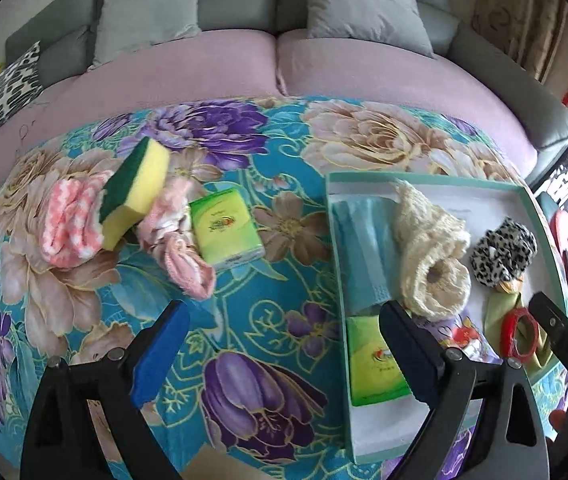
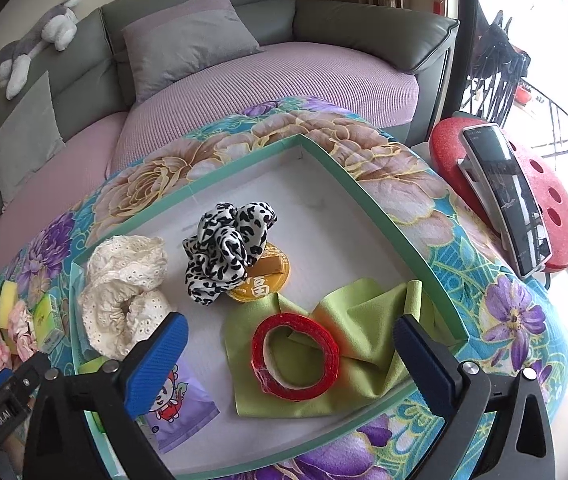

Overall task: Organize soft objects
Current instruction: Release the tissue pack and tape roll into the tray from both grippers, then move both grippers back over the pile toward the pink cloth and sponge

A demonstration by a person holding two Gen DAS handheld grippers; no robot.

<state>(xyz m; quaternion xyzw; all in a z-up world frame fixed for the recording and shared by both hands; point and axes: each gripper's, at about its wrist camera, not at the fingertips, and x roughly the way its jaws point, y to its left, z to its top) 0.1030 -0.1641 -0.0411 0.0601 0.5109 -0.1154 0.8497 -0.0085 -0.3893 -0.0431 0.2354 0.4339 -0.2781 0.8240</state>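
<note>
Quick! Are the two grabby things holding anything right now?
Left hand-held gripper: open, holding nothing.
Right hand-held gripper: open, holding nothing.

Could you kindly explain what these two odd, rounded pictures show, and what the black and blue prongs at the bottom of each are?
There is no robot here: a person holds a two-fingered claw in each hand, and a wide-angle camera on each looks along its fingers. One picture comes from the left claw, the other from the right claw. Both are open and hold nothing.

They hover over a floral cloth in front of a sofa. A shallow green-rimmed box already holds a cream lace scrunchie, a leopard-print scrunchie, a green cloth with a red ring on it, a gold coin-like piece, a blue folded item and a green tissue pack.

Still outside lie a yellow-green sponge, pink cloths and another tissue pack.
</note>
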